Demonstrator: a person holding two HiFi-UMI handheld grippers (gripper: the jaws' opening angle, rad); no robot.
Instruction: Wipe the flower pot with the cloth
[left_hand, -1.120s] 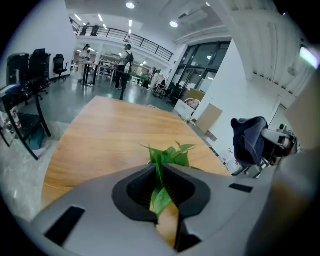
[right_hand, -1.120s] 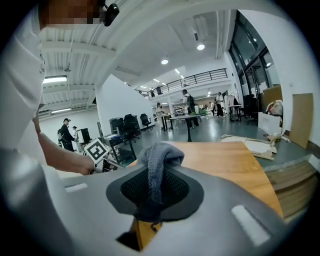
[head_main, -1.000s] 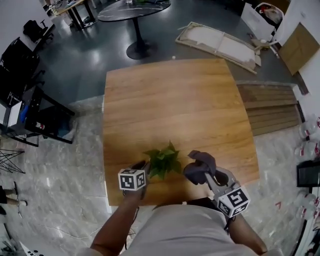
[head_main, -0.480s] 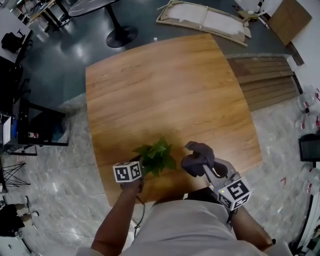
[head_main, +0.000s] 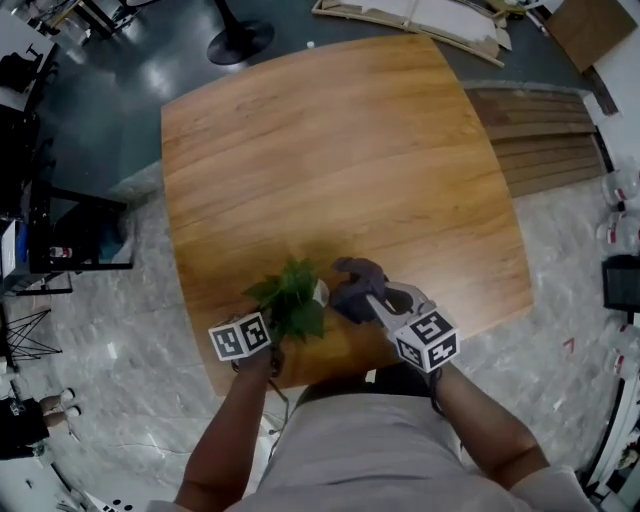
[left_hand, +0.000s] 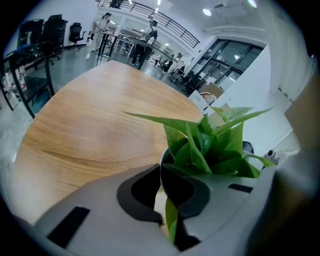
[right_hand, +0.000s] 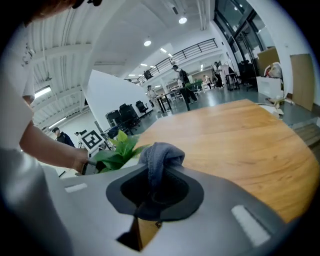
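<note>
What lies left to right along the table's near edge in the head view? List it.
Left gripper's marker cube → flower pot's plant → grey cloth → right gripper's marker cube.

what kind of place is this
Likely a large open-plan office or workshop hall: black office chairs, a railed upper gallery, and a wooden table on a polished floor.

Green leaves (head_main: 290, 300) hide the white flower pot (head_main: 320, 291), bar a rim sliver. The tail of the grey cloth (head_main: 355, 288) vanishes inside my right tool (head_main: 378, 303); my torso (head_main: 370, 450) covers the near edge of the wooden surface (head_main: 330, 150).
</note>
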